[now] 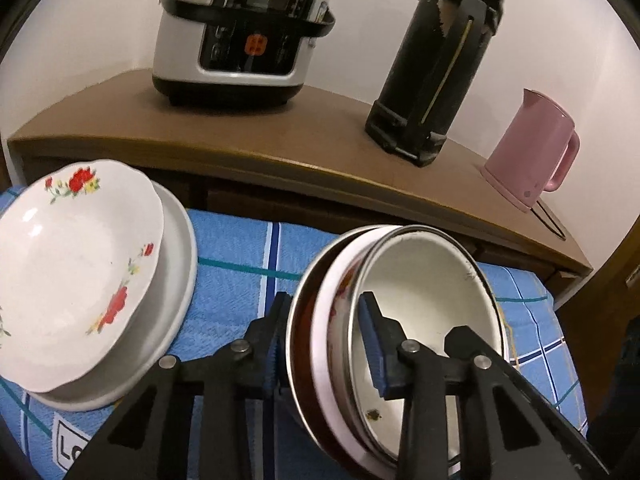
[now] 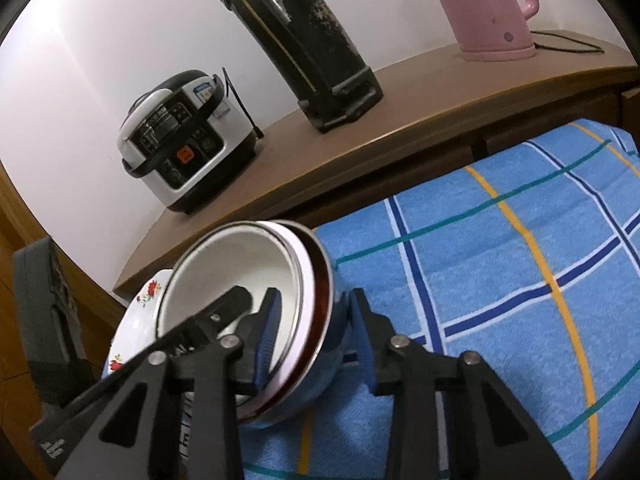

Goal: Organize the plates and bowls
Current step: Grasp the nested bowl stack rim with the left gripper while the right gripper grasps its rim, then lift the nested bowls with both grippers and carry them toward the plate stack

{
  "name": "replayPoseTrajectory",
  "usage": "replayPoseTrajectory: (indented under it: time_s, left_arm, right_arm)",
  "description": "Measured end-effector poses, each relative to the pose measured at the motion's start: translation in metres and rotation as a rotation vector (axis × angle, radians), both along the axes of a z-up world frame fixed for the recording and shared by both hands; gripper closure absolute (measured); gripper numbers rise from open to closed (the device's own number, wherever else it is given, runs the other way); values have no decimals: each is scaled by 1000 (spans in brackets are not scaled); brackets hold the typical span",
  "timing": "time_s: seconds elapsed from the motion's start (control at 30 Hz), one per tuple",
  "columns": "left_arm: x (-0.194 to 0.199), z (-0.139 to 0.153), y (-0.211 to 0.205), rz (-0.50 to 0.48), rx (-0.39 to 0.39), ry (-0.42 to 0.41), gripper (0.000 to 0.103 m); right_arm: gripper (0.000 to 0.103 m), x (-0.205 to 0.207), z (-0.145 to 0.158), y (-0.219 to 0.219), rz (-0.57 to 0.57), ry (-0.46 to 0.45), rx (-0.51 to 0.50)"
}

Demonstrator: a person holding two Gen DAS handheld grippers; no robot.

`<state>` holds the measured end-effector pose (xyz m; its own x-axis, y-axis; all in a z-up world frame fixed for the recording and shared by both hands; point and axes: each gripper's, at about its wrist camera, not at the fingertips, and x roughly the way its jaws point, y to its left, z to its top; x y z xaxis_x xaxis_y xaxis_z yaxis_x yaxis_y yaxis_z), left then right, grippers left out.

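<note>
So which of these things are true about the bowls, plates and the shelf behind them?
1. The nested stack of metal bowls is gripped from both sides by the left gripper and right gripper. True.
2. The white flowered plate lies alone on the cloth. False: it rests on a plain white plate.
3. The pink kettle stands on the wooden shelf. True.
4. The checked cloth is red. False: blue.

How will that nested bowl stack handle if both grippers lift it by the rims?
Likely stiff: the bowl stack looks like metal-rimmed enamel, so it shouldn't flex.
Probably slippery: the glossy walls give the left gripper and right gripper little bite.
The bowls sit nested and tilted on the blue cloth, so the inner ones may shift or slide out.
</note>
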<state>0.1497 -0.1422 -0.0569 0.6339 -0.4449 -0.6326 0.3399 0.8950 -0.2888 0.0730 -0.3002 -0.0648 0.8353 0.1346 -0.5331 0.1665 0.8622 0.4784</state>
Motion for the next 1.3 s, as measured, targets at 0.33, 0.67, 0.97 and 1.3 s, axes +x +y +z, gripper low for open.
replayPoseTrajectory:
  time_s: [0.33, 0.67, 0.97, 1.3]
  left_arm:
    - [-8, 2, -9, -24, 40, -44, 68]
    - [-7, -1, -10, -10, 50, -49, 68]
    - [-6, 0, -9, -19, 32, -20, 68]
    - [-36, 8, -11, -36, 81, -14, 68]
  right_arm:
    - [80, -5, 0, -7, -51, 25, 13]
    - [78, -4, -1, -3, -55, 19, -15]
    - [78, -5, 0, -1, -75, 30, -29]
    - [78, -29, 2, -2, -77, 72, 14]
